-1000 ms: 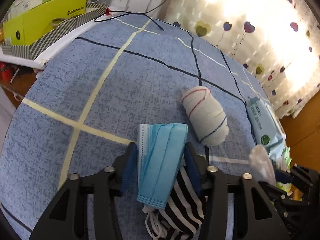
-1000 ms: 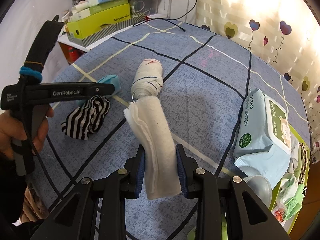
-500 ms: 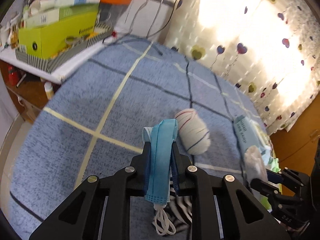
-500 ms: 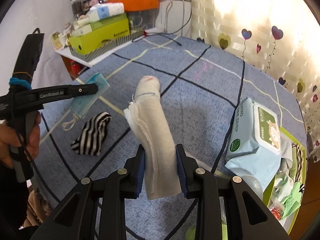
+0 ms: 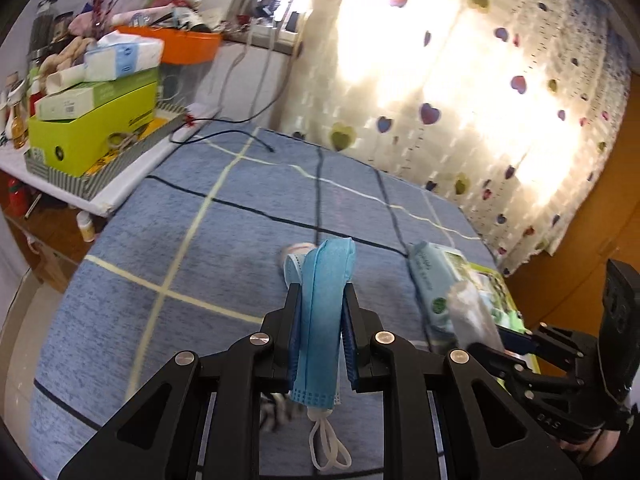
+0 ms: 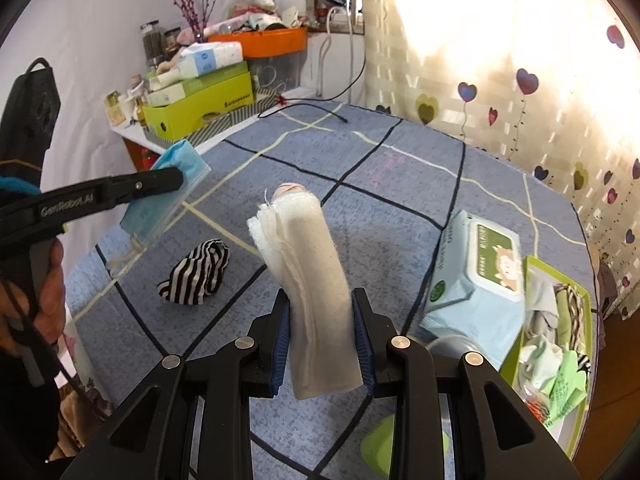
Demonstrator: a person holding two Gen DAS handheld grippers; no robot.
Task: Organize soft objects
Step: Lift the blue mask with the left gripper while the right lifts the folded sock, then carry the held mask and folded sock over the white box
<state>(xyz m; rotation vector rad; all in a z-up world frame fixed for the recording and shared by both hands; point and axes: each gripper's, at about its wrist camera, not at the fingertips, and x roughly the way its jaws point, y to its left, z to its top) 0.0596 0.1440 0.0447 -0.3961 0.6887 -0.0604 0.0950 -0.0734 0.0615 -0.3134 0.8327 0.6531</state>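
My left gripper [image 5: 320, 296] is shut on a folded blue face mask [image 5: 326, 280], held up off the blue bedspread [image 5: 200, 280] with its white ear loops dangling. In the right wrist view the left gripper [image 6: 176, 178] holds that mask [image 6: 160, 208] above a striped black-and-white sock [image 6: 196, 272] lying on the bed. My right gripper [image 6: 320, 304] is shut on a folded white cloth [image 6: 308, 248], also raised. A rolled white sock [image 6: 290, 189] with thin stripes lies behind the cloth, mostly hidden.
A pack of wet wipes [image 6: 476, 272] lies at the bed's right, beside a green box [image 6: 560, 320] stuffed with clothes. A side table with a yellow-green box [image 6: 200, 108] and clutter stands at the far left. A black cable [image 6: 312, 108] trails onto the bed. A heart-patterned curtain hangs behind.
My left gripper closed on the blue mask and lifted it off the striped sock. My right gripper rose with the white cloth still in its grip.
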